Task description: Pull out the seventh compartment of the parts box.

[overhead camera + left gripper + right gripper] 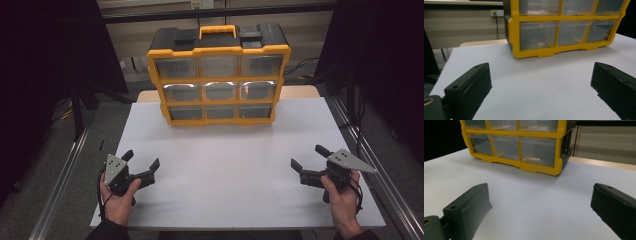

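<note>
A yellow and black drawer cabinet [218, 75] with clear plastic drawers and a yellow carry handle stands upright at the far middle of the white table [235, 165]. All its drawers look pushed in. My left gripper [141, 161] rests near the front left of the table, held in a hand, jaws wide apart and empty. My right gripper [310, 157] sits at the front right, also open and empty. The left gripper view has the cabinet [564, 27] ahead to the right; in the right gripper view the cabinet [516, 142] stands ahead to the left.
Metal rails [65, 170] run along both sides of the table. A wall socket with a cable [495, 15] is behind the table at the left. Dark curtains hang at both sides. White tabletop stretches between the grippers and the cabinet.
</note>
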